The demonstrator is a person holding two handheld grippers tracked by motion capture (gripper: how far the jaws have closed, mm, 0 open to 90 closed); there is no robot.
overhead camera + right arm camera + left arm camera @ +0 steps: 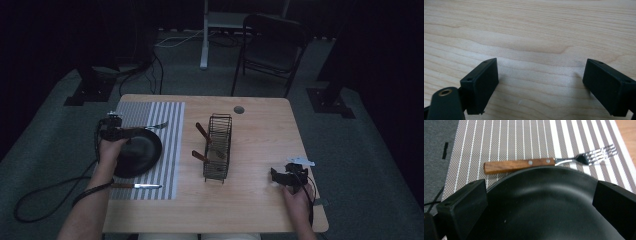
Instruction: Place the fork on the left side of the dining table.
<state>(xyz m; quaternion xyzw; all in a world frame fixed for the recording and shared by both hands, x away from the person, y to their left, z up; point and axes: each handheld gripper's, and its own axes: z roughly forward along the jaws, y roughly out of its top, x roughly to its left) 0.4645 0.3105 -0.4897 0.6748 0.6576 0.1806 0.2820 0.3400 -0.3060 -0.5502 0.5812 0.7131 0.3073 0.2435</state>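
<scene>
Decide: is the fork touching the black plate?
Cannot tell. In the left gripper view the plate rim meets the edge of the fork handle, but overlap and contact look alike; the high view is too dark.

**Layout on the table**

On the light wooden table [260, 145], a striped woven placemat [172, 150] fills the left of the frame. A round black plate [142, 152] lies on it, a wooden-handled fork [544, 162] just above, a wooden-handled knife [135, 186] below. A dark wire rack [218, 147] stands at centre, right of the placemat.
</scene>
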